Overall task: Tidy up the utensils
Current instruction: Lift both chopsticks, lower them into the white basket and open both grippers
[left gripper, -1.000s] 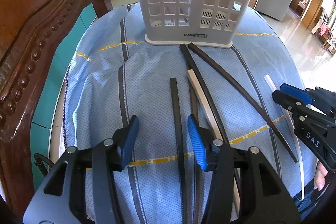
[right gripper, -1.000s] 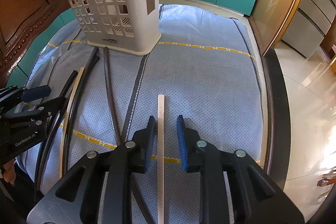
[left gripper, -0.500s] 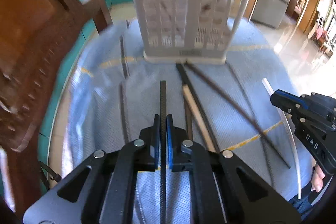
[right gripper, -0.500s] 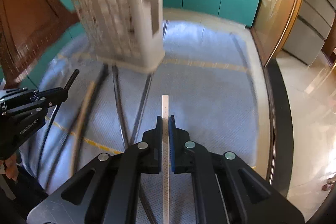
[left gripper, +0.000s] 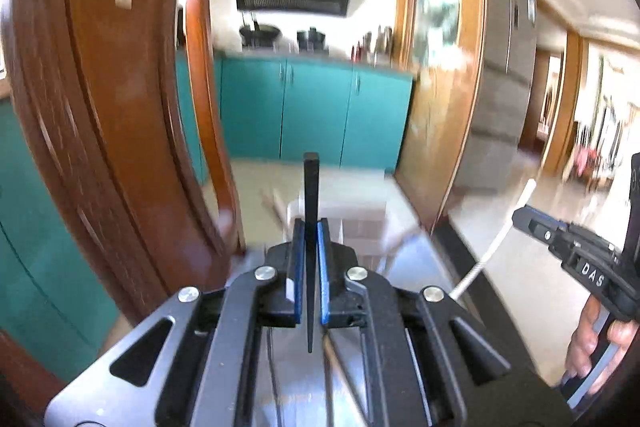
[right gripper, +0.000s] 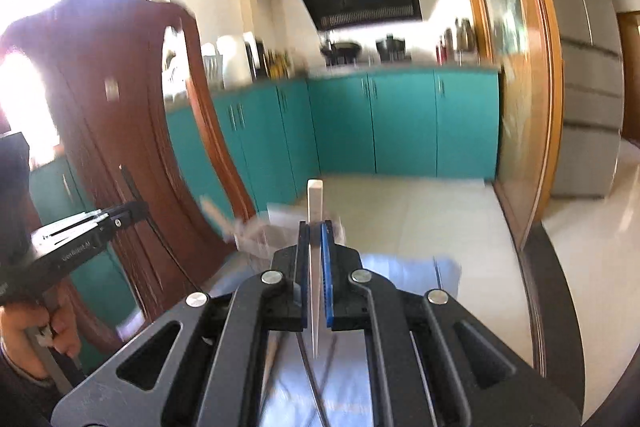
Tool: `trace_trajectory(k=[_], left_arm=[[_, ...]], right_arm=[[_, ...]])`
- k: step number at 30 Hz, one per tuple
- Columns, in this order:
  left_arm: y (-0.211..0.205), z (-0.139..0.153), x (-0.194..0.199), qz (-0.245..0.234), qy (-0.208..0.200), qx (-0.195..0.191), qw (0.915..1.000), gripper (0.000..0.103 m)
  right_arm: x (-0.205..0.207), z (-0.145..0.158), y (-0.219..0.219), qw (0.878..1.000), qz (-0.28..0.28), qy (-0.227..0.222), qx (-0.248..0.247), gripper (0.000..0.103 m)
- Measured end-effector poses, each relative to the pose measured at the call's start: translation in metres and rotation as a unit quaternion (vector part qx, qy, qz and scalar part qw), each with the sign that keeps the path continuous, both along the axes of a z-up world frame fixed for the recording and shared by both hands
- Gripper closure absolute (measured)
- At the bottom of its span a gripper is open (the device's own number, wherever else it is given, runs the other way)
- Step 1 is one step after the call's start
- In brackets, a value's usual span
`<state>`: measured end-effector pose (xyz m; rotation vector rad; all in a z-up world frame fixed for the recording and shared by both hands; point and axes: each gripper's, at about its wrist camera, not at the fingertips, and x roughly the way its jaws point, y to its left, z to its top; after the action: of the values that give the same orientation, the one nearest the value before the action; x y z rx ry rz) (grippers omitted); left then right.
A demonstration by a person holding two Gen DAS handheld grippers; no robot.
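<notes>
Black chopstick (left gripper: 311, 187): clamped between the blue pads of the left gripper (left gripper: 311, 263), jaws closed tight on it, tip jutting forward and up over the white basket (left gripper: 360, 223).
White chopstick (right gripper: 315, 203): pinched the same way by the right gripper (right gripper: 315, 267), jaws narrow, held above the blue cloth (right gripper: 400, 267) on the table.
Basket: blurred, low in both views, just ahead of both sticks.
Risks, as I judge them: each stick is gripped near one end, so a quick swing could pivot it in the pads; two sticks entering together may cross or catch the basket rim and tip it.
</notes>
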<state>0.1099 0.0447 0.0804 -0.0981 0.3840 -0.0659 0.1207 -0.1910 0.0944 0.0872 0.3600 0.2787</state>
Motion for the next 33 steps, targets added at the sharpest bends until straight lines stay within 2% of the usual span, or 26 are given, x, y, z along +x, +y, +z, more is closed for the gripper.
trace_trajectory(k=[3, 5, 7, 9, 14, 16, 20, 27, 33], left_arm=[[0.01, 0.031, 0.014, 0.014, -0.046, -0.04, 0.998, 0.096], [0.016, 0.042, 0.023, 0.022, -0.074, -0.064, 0.995, 0.096], [0.021, 0.047, 0.034, 0.032, -0.103, -0.089, 0.9901, 0.096], [0.022, 0.038, 0.055, 0.048, -0.111, -0.09, 0.9886, 0.096], [0.016, 0.003, 0.101, 0.061, -0.058, -0.089, 0.9925, 0.096], [0.011, -0.005, 0.108, 0.06, -0.047, -0.079, 0.994, 0.096], [0.008, -0.016, 0.118, 0.057, -0.03, -0.061, 0.9961, 0.096], [0.007, -0.036, 0.127, 0.057, 0.003, -0.05, 0.9971, 0.096], [0.008, -0.042, 0.129, 0.053, 0.014, -0.042, 0.9976, 0.096]], right_arm=[[0.013, 0.028, 0.006, 0.999, -0.005, -0.041, 0.019, 0.097], [0.024, 0.04, 0.009, 0.998, -0.012, -0.059, 0.032, 0.096], [0.033, 0.045, 0.011, 0.996, -0.025, -0.074, 0.041, 0.096], [0.04, 0.045, 0.016, 0.995, -0.035, -0.084, 0.045, 0.096], [0.059, 0.034, 0.017, 0.992, -0.058, -0.097, 0.062, 0.097], [0.063, 0.028, 0.016, 0.99, -0.071, -0.103, 0.065, 0.096], [0.068, 0.028, 0.008, 0.989, -0.073, -0.097, 0.087, 0.096], [0.067, 0.052, 0.004, 0.985, -0.076, -0.118, 0.101, 0.096], [0.074, 0.054, 0.016, 0.983, -0.085, -0.147, 0.072, 0.096]])
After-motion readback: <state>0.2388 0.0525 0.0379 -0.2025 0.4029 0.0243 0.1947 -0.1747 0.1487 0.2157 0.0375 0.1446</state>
